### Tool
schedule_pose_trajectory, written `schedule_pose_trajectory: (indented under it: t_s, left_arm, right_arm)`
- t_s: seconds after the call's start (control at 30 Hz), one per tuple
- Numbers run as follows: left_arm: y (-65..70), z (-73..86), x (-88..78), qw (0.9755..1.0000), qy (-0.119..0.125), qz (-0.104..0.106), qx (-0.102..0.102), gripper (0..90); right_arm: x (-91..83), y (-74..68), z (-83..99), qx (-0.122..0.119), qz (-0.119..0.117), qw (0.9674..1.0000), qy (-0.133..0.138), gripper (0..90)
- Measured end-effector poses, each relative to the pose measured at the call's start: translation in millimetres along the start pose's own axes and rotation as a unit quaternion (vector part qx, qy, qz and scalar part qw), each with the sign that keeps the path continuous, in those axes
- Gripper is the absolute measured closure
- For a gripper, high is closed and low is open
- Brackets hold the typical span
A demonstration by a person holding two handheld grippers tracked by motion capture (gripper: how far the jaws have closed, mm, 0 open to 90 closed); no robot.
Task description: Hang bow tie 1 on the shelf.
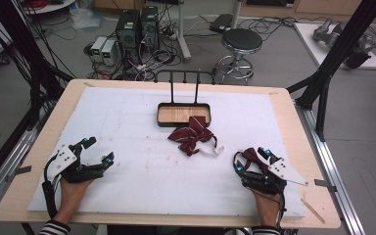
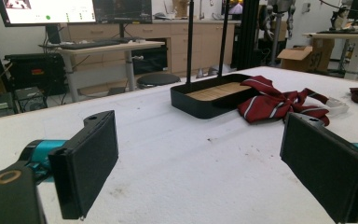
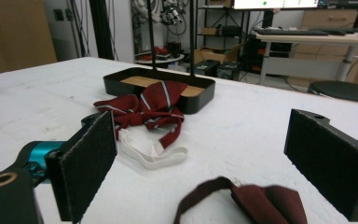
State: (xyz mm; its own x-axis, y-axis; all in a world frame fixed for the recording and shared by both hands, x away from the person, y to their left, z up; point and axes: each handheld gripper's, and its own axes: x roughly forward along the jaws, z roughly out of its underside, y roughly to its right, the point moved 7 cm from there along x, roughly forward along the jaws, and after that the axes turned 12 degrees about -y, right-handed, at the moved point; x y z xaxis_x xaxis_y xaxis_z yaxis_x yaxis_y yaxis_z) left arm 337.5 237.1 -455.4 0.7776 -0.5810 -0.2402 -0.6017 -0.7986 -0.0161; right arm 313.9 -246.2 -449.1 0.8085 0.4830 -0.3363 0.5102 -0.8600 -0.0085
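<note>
Maroon bow tie (image 3: 256, 200) between spread right tongs (image 3: 214, 158), on white mat (image 1: 127, 127)

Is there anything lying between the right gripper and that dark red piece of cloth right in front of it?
Nothing visible does. The right gripper stands open with the dark red cloth lying on the white mat just between and below its jaws. The striped bow tie lies farther off, partly over the rim of the black tray.

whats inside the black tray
The black tray shows a bare wooden floor; one wing of the striped red bow tie drapes over its front right rim, hiding that corner of the floor.
</note>
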Motion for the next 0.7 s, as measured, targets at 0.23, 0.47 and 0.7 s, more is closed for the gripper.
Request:
schedule_pose_trajectory:
  t_s: [0.23, 0.47, 0.7]
  left_arm:
    - [-0.2, 0.0, 0.1, 1.0, -0.001, -0.002, -0.001, 11.7]
    - [-0.2, 0.0, 0.2, 1.0, -0.001, -0.004, 0.0, 11.7]
    - [-0.3, 0.1, 0.3, 1.0, -0.002, -0.004, 0.0, 11.7]
  right_arm:
    - [0.3, -14.6, -22.0, -0.02, -0.018, 0.9996, -0.003, 8.3]
    - [6.7, -27.2, -52.9, -0.049, -0.041, 0.998, -0.005, 8.3]
    - [16.0, -33.9, -71.5, -0.059, -0.052, 0.9965, -0.028, 8.3]
